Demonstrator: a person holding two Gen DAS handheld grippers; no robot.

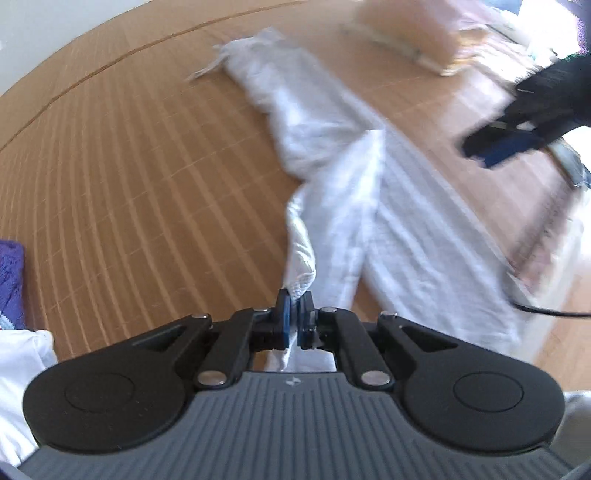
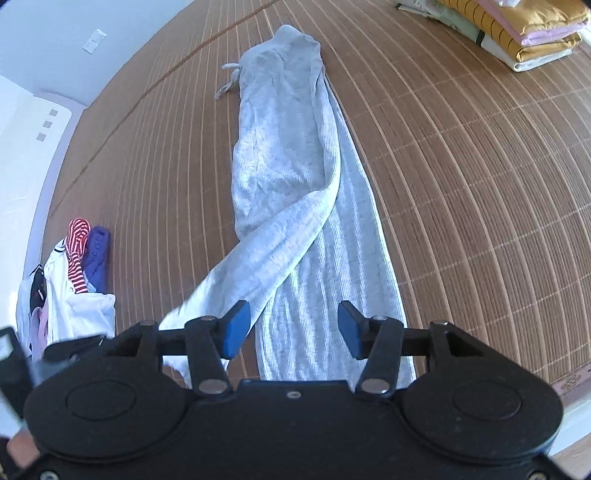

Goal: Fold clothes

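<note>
On the left wrist view, we see the left gripper (image 1: 294, 306) with its blue pads pressed together on the hem of one leg of the light grey trousers (image 1: 332, 155), lifting that leg off the bamboo mat (image 1: 129, 177). The rest of the trousers lies stretched away across the mat, waistband and drawstring at the far end. The right gripper (image 1: 495, 144) hangs blurred above the mat at the upper right. On the right wrist view, the right gripper (image 2: 293, 330) stands spread, nothing between the pads, above the other trouser leg, which lies flat on the mat. The lifted leg crosses over toward the lower left. A heap of unfolded clothes (image 2: 70, 291) sits at the left edge; a folded stack (image 2: 517, 33) sits top right.
</note>
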